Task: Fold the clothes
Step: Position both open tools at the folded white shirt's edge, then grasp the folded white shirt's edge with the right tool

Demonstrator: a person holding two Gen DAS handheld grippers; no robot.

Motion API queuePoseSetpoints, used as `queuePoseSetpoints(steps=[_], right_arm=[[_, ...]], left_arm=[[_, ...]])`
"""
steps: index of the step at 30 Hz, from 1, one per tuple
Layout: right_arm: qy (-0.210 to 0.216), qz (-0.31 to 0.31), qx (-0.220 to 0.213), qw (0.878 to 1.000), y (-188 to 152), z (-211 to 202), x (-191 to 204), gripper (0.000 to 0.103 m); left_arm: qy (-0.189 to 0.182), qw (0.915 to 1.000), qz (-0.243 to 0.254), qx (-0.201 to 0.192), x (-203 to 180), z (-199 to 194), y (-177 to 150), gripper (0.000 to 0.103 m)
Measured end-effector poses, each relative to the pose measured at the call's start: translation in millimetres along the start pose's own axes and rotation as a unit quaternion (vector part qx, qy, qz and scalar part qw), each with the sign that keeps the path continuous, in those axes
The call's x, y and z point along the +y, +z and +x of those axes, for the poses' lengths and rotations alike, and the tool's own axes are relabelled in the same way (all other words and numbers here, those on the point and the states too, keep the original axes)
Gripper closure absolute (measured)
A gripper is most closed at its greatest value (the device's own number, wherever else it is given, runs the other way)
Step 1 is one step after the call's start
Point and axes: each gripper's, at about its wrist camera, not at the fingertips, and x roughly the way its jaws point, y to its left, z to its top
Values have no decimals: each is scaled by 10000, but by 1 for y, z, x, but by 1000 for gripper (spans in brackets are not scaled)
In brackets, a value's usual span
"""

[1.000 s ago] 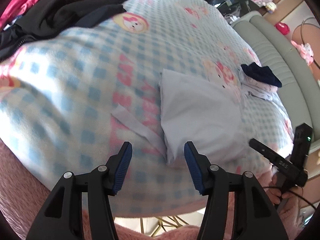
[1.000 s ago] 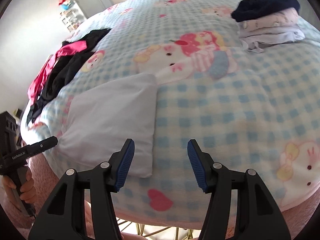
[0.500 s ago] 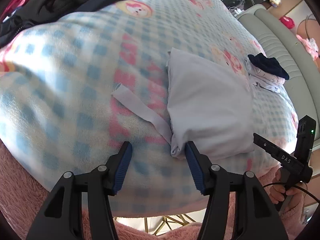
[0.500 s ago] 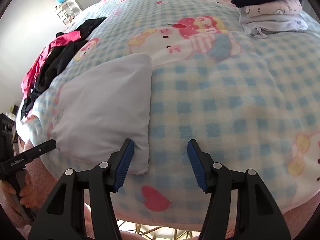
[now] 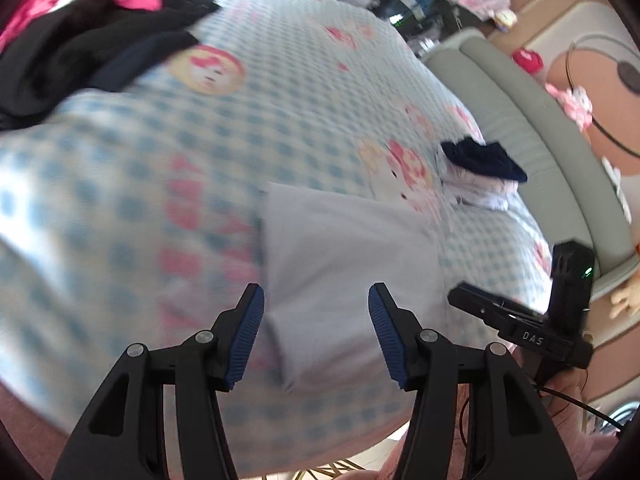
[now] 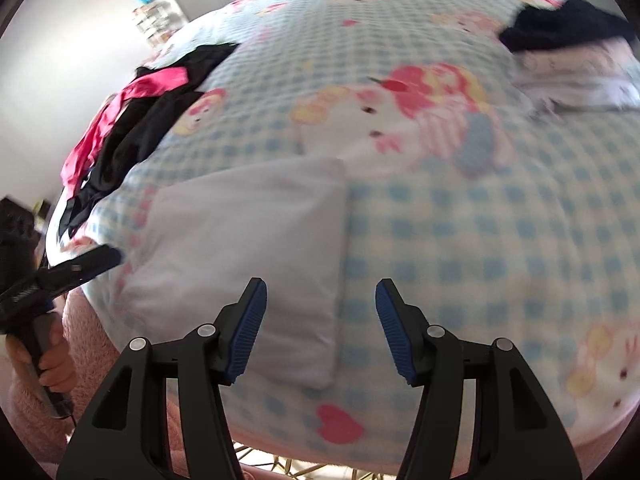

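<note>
A pale lilac folded garment [image 5: 348,256] lies flat on the blue checked blanket [image 5: 120,208] near the bed's front edge; it also shows in the right wrist view [image 6: 248,232]. My left gripper [image 5: 316,332] is open and empty, just above the garment's near left corner. My right gripper [image 6: 320,328] is open and empty, over the garment's near right corner. The right gripper also shows at the right of the left wrist view [image 5: 520,320], and the left gripper at the left of the right wrist view [image 6: 60,276].
A stack of folded clothes with a navy piece on top [image 5: 480,176] sits further back on the bed [image 6: 572,60]. A heap of black and pink clothes [image 5: 80,40] lies at the far left [image 6: 132,120]. A grey-green headboard [image 5: 540,132] runs along the right.
The left gripper has shifted right and now sits over the garment's corner. The loose strap that lay to the garment's left is no longer visible. Both views are blurred by motion.
</note>
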Motion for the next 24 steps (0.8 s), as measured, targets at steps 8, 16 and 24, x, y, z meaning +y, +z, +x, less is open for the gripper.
queuePoseSetpoints(steps=[8,16,24], right_arm=[[-108,-57,188,9997,8,20,3,34],[-30,-40,331,9994,15,33,2,30],[-20,57,334,9994,12,40,-7,28]], left_arm=[[-179,9991,-347,161,6,22,-1,45],[-162,9975,-625,276,17,39,-5,40],[-121,9972,-622,391,26,37,-9,45]])
